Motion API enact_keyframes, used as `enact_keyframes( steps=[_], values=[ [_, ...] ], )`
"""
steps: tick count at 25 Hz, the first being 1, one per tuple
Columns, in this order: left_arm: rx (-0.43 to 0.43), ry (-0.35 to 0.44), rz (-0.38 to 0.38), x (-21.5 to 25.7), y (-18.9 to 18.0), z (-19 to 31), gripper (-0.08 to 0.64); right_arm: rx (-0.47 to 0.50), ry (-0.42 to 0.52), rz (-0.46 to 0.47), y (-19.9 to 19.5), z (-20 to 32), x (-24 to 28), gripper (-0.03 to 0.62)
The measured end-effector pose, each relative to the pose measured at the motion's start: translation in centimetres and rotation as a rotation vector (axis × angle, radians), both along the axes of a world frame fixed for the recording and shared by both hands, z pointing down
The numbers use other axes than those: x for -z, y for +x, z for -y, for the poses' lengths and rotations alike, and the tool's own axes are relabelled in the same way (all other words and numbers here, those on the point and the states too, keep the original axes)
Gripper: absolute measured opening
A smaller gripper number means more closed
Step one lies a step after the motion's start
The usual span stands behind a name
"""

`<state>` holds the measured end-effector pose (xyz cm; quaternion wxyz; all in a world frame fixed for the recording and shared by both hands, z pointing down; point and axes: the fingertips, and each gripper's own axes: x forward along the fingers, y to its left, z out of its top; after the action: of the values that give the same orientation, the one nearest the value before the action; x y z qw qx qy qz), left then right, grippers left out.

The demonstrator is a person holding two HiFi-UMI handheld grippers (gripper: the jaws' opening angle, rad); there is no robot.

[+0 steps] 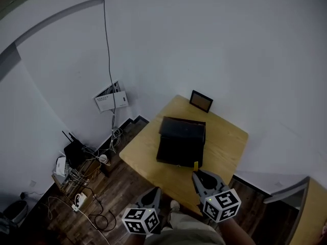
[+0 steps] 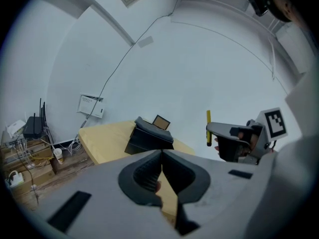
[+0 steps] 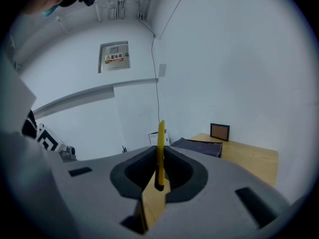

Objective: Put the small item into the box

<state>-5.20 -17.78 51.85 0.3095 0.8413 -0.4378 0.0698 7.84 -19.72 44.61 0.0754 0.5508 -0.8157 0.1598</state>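
Note:
A black box (image 1: 181, 142) stands in the middle of a small wooden table (image 1: 230, 137). My right gripper (image 1: 198, 176) hovers over the table's near edge, just in front of the box, shut on a thin yellow stick (image 1: 195, 165). In the right gripper view the yellow stick (image 3: 160, 153) stands upright between the pads, with the box (image 3: 197, 146) beyond it. My left gripper (image 1: 155, 197) hangs lower left, off the table's near corner. In the left gripper view its jaws meet with nothing between them (image 2: 160, 176); the right gripper (image 2: 234, 136) and stick (image 2: 208, 128) show at the right.
A small dark picture frame (image 1: 201, 101) stands at the table's far edge against the white wall. On the floor to the left lie a router, power strips and tangled cables (image 1: 76, 160). A wall-mounted panel (image 1: 111, 100) hangs behind them. A person's leg (image 1: 189, 231) is below.

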Motion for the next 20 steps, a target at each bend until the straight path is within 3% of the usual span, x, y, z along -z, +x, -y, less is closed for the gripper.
enact_keyframes(
  steps=[11, 20],
  values=[
    [0.024, -0.046, 0.020, -0.9, 2.4, 5.8, 0.003, 0.083, -0.076, -0.066, 1.6, 8.7, -2.8, 0.037],
    [0.041, -0.091, 0.025, -3.0, 3.5, 8.4, 0.003, 0.143, -0.188, -0.142, 2.1, 13.5, -8.6, 0.037]
  ],
)
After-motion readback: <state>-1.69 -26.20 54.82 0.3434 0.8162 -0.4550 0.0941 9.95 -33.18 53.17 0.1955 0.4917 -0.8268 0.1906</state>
